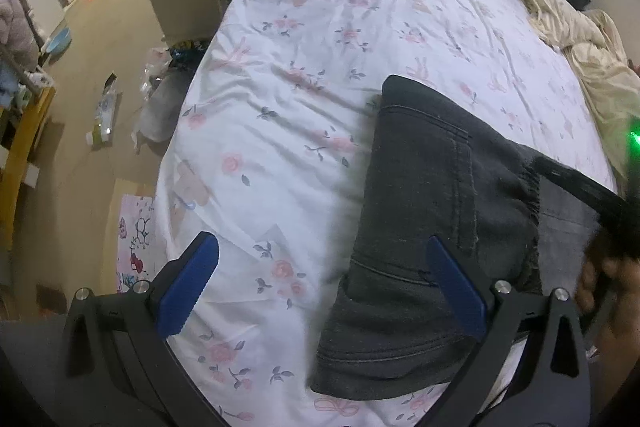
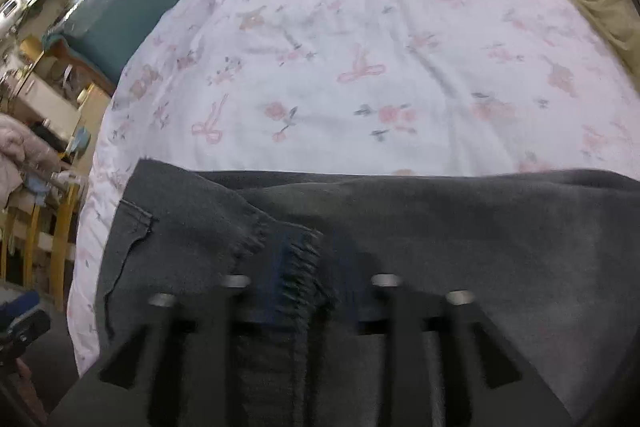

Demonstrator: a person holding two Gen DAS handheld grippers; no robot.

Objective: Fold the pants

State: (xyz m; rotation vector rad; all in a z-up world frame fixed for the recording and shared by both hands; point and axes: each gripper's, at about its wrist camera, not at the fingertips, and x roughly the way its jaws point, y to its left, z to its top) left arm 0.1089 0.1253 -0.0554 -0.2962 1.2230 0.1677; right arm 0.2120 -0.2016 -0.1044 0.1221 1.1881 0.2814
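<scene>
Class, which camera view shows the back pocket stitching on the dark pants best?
The left wrist view: the pants lie sharp there, pocket seams plainly visible. The right wrist view shows the pants blurred, with only one pocket corner at the left.

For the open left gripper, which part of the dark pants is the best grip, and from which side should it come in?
Probably the near left corner of the pants, by the curved hem seam. There the folded layers end in a free edge lying flat on the bedsheet. The left gripper is open and could slide in low from the bare sheet on its left. The right gripper seems already shut on the frayed cuff.
</scene>
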